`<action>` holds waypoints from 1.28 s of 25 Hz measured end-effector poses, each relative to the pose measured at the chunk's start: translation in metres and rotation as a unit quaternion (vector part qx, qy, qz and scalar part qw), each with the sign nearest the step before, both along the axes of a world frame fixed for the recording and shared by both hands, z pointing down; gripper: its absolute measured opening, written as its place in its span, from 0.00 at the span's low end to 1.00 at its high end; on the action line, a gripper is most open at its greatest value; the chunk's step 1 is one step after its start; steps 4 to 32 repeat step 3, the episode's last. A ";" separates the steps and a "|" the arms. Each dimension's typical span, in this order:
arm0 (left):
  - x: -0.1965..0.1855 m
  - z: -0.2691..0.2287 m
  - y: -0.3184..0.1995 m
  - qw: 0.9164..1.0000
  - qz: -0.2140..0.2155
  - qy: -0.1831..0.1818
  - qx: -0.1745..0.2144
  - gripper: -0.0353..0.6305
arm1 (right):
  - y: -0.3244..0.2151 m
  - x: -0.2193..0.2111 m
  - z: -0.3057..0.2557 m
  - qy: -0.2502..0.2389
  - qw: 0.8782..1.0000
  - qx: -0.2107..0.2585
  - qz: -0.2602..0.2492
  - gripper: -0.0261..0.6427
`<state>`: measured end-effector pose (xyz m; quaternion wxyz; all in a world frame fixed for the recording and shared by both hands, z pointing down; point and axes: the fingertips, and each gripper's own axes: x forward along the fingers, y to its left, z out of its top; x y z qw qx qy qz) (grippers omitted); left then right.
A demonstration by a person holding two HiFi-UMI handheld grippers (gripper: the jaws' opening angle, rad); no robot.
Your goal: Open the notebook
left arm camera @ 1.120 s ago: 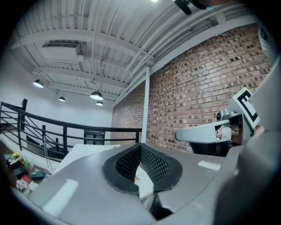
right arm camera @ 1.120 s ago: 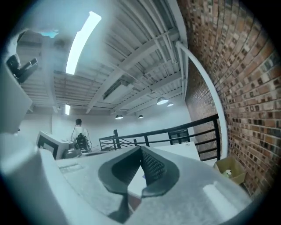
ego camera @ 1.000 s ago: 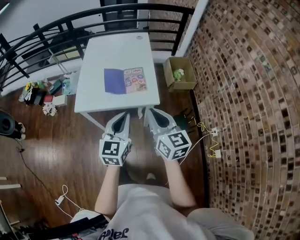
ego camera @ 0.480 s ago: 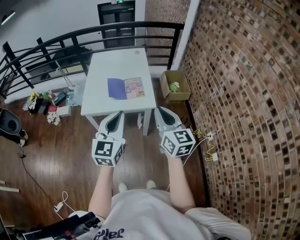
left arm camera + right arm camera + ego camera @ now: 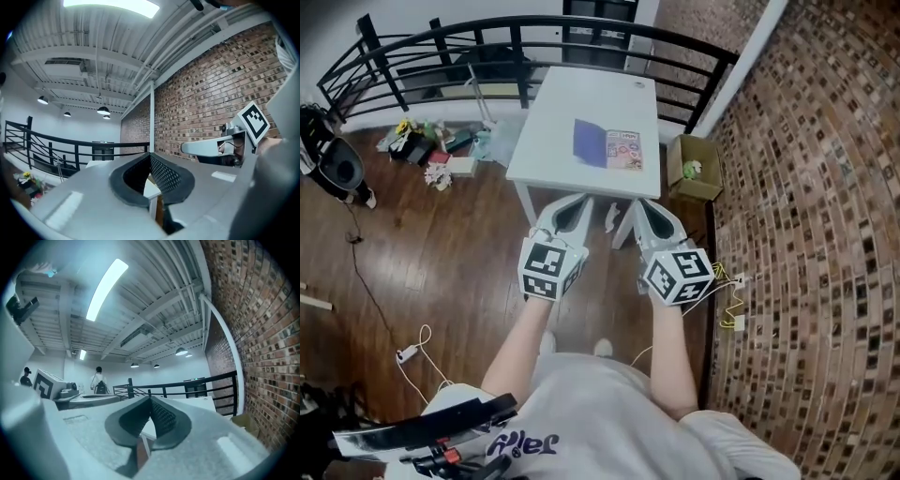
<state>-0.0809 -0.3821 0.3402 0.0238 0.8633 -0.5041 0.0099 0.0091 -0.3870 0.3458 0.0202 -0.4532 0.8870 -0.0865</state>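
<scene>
The notebook [image 5: 607, 145] lies flat on the white table [image 5: 562, 141], with a purple half on its left and a colourful printed half on its right. Both grippers are held side by side over the wooden floor, just short of the table's near edge and apart from the notebook. My left gripper [image 5: 577, 200] [image 5: 150, 156] points level at the table, its jaws meeting at the tips with nothing between them. My right gripper [image 5: 639, 203] [image 5: 150, 399] is shut and empty too. Only the table's edge shows past the jaws in both gripper views.
A black railing [image 5: 534, 33] curves behind the table. A cardboard box [image 5: 694, 167] with a green toy stands right of the table by the brick wall [image 5: 825, 187]. Clutter [image 5: 431, 145] lies on the floor at left, cables [image 5: 727, 281] at right. A person [image 5: 99, 380] stands far off.
Both grippers have risen and moved forward toward the table's near edge, still shut. The head view has swung, so the table now sits further right in the picture.
</scene>
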 end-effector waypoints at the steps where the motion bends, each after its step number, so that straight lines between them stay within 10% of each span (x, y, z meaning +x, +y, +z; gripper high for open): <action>1: -0.001 0.001 -0.001 1.000 -0.001 -0.002 0.000 0.08 | -0.002 0.000 -0.002 0.000 1.000 0.002 0.001 0.03; 32: -0.004 0.005 -0.004 1.000 -0.004 -0.007 -0.001 0.08 | -0.006 0.001 -0.006 -0.001 1.000 0.006 0.002 0.03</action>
